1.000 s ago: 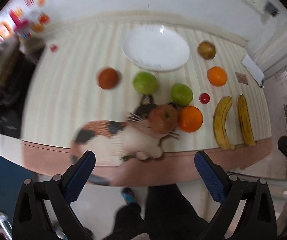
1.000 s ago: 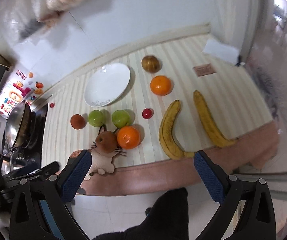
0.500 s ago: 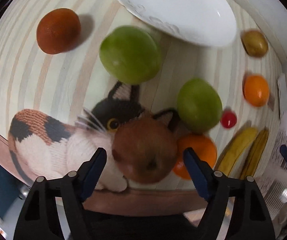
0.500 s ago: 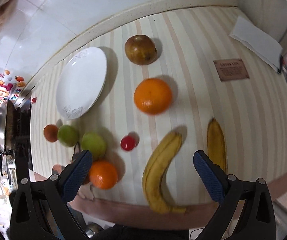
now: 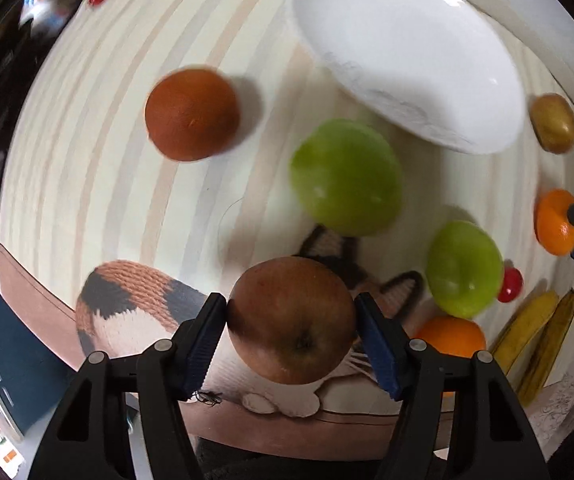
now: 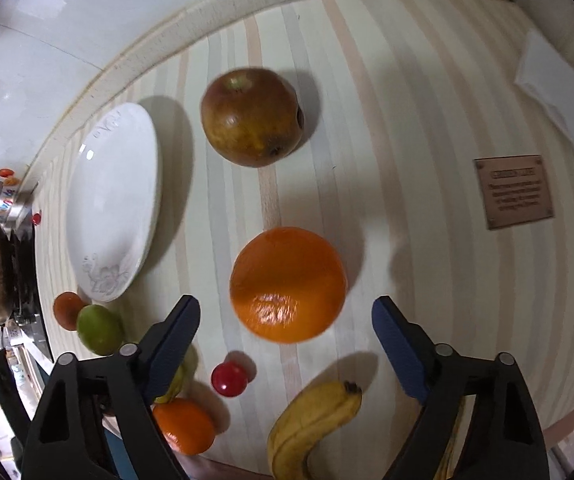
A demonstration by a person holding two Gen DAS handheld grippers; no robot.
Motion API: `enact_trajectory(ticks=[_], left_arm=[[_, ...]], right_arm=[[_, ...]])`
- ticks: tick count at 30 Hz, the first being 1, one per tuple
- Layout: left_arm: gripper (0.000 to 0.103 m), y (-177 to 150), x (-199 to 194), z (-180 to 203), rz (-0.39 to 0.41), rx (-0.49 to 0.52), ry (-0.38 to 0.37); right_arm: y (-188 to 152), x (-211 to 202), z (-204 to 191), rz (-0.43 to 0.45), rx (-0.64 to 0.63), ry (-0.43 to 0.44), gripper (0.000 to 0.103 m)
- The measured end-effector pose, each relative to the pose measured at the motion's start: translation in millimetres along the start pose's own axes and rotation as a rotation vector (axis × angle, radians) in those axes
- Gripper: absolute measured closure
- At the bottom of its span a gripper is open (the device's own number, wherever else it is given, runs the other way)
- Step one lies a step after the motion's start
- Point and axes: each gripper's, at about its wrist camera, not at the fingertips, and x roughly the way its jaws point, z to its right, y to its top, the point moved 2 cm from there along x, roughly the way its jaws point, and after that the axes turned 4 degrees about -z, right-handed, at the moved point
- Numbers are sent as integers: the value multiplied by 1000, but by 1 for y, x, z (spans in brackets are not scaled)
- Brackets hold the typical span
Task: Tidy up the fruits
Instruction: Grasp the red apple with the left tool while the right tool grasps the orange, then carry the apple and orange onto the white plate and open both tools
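Striped worktop [image 6: 427,240] fills both my views. The white plate [image 5: 415,60] sits far side, nothing on it that I can see. Knitted cat [image 5: 135,312] lies at the near edge, its head under the fruit I'm on. Two bananas [image 5: 535,336] lie side by side at the near right.

My left hand-held gripper [image 5: 291,326] is pinching the brown apple [image 5: 291,320], both blue pads touching its sides, right above the cat's head. Whether the apple is touching the cat, I can't tell.

My right hand-held gripper [image 6: 287,324] is spread wide, pads either side of the big orange [image 6: 288,284] but clear of it; the orange rests on the worktop, near the middle. Beyond it, a second brown apple [image 6: 253,116], right of the plate.

Two green apples [image 5: 347,176] sit between plate and cat, the nearer one [image 5: 464,268] just beside another orange [image 5: 453,338]. A red-brown fruit [image 5: 193,114] sits alone, far left. A small red fruit [image 6: 229,379] lies between the near orange and the bananas.
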Motion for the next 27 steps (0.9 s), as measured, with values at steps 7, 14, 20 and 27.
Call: enact_trajectory(ticks=[7, 14, 20, 27], left_arm=[[38, 16, -4, 2, 2, 5, 9], [40, 21, -4, 1, 29, 6, 15], [40, 4, -20, 9, 67, 20, 16], [40, 3, -76, 10, 129, 45, -85]], right_arm=[[9, 22, -7, -14, -35, -29, 33], [12, 24, -14, 19, -87, -63, 34], [1, 16, -32, 45, -124, -62, 35], [-25, -15, -72, 76, -176, 15, 35]])
